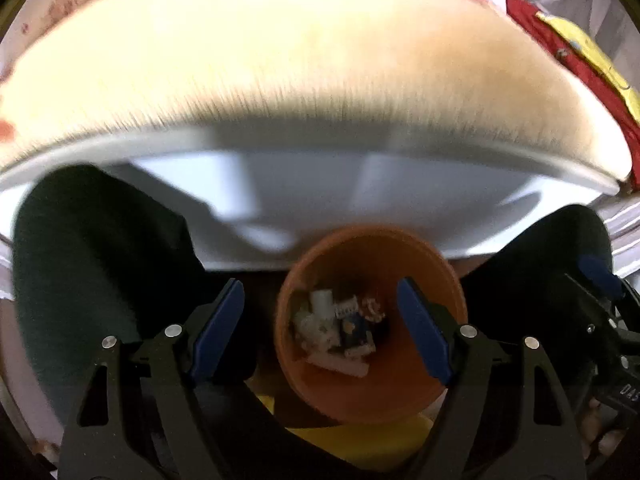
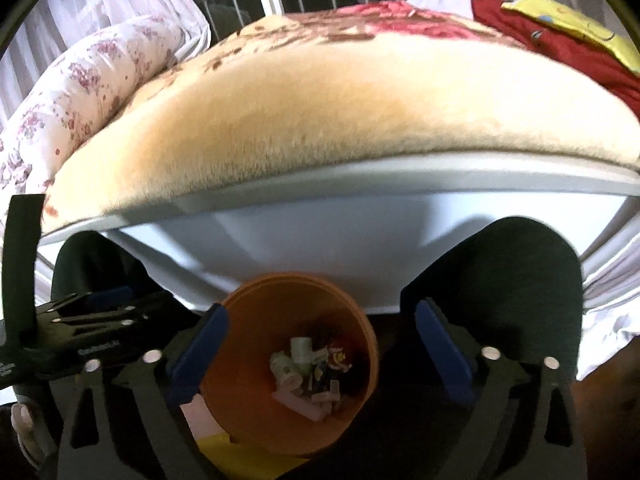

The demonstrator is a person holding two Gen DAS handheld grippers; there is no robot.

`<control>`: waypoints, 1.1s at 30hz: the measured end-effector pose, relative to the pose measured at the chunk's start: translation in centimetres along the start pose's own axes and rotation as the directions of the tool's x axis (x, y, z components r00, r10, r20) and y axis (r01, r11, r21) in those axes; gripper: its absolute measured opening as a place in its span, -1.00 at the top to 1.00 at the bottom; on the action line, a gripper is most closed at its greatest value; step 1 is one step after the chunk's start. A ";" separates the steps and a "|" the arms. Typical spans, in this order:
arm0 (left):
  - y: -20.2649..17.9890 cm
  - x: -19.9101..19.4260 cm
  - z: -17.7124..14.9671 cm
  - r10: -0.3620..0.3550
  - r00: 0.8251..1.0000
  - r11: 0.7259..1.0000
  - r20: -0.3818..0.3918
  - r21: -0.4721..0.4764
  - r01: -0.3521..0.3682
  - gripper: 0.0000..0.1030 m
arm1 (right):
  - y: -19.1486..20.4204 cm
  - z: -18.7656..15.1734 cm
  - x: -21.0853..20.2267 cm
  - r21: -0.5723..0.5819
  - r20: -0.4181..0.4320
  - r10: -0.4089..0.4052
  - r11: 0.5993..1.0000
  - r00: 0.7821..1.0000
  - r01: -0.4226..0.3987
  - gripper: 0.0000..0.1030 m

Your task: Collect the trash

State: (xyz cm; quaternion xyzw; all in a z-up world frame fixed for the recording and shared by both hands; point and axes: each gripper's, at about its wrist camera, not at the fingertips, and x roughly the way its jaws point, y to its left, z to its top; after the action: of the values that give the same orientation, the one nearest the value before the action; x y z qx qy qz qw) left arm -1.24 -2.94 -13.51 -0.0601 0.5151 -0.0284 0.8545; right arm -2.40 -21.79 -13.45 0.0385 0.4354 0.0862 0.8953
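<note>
An orange bin (image 1: 400,384) stands on the floor below the bed's edge, between the person's knees. It holds several pieces of trash (image 1: 340,328): white scraps and printed wrappers. My left gripper (image 1: 324,328) hangs open and empty above the bin. In the right wrist view the same bin (image 2: 240,408) and trash (image 2: 312,376) lie below my right gripper (image 2: 320,352), which is also open and empty. The left gripper (image 2: 100,312) shows at the left edge of that view.
A cream fleece blanket (image 2: 320,112) covers the bed, whose white frame (image 2: 320,224) overhangs the bin. A floral pillow (image 2: 80,84) lies at the left, red and yellow cloth (image 2: 560,40) at the right. Dark-trousered knees (image 1: 100,260) flank the bin. Something yellow (image 1: 380,436) lies under it.
</note>
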 end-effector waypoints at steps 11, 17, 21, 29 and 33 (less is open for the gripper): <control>-0.6 -10.0 0.9 0.098 0.925 0.992 0.366 0.040 -0.121 -0.76 | -0.3 2.4 -5.4 0.045 0.192 -0.083 0.996 0.978 0.076 -0.89; -0.1 -11.5 1.2 0.100 0.908 0.992 0.406 0.024 -0.120 -0.76 | 1.0 2.4 -6.5 0.011 0.220 -0.086 0.996 0.972 0.086 -0.89; 0.2 -11.6 1.1 0.094 0.908 0.994 0.408 0.009 -0.107 -0.76 | 1.5 2.3 -7.0 -0.011 0.240 -0.089 0.995 0.967 0.094 -0.89; 0.1 -11.3 1.0 0.100 0.914 0.994 0.394 0.007 -0.112 -0.76 | 1.8 2.3 -7.0 -0.009 0.236 -0.090 0.995 0.967 0.095 -0.89; 0.0 -11.0 0.9 0.098 0.918 0.994 0.383 0.013 -0.112 -0.76 | 1.8 2.3 -6.9 -0.010 0.233 -0.091 0.995 0.968 0.096 -0.89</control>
State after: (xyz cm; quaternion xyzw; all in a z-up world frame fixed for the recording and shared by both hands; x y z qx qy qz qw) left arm -5.63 -1.64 -3.45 -0.0221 0.3409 0.0209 0.9396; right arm -4.97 -21.27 -6.43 0.0182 0.3282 0.0434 0.9434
